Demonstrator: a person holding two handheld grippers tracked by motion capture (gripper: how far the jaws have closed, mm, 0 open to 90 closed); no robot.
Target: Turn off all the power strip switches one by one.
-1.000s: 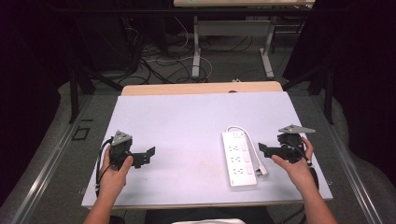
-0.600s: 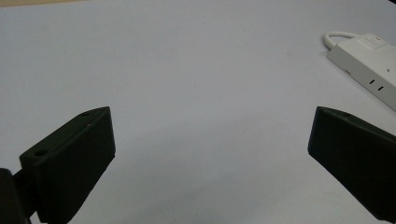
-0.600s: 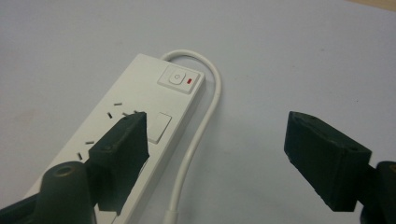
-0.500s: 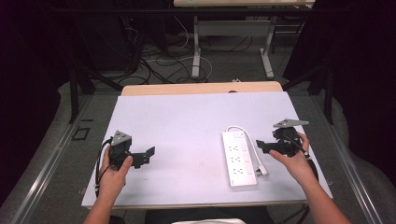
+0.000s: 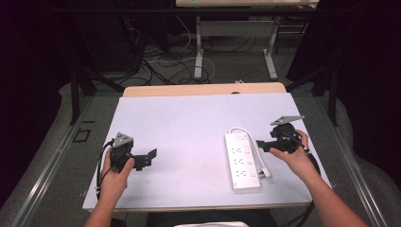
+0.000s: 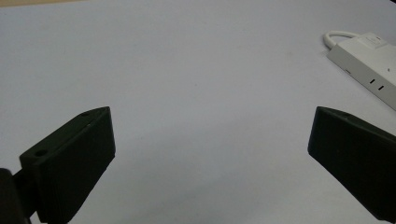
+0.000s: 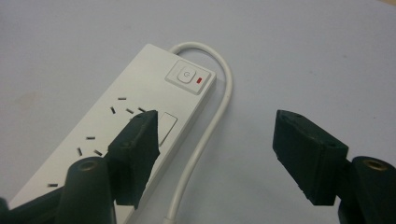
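High view shows the pale table point(image 5: 189, 118) bearing a white power strip point(image 5: 242, 163) at its right, the right gripper point(image 5: 265, 144) hovering level just beside it, jaws apart but just been closing on nothing, while the left gripper point(image 5: 150, 156) rests wide open, well apart.

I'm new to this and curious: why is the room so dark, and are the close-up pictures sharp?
High view: the table is evenly lit, the surroundings nearly black, the picture somewhat soft. Right gripper view: the power strip and its switch are sharp; the near jaws look softer. Left gripper view: flat light, faint shadows under the jaws, no glare.
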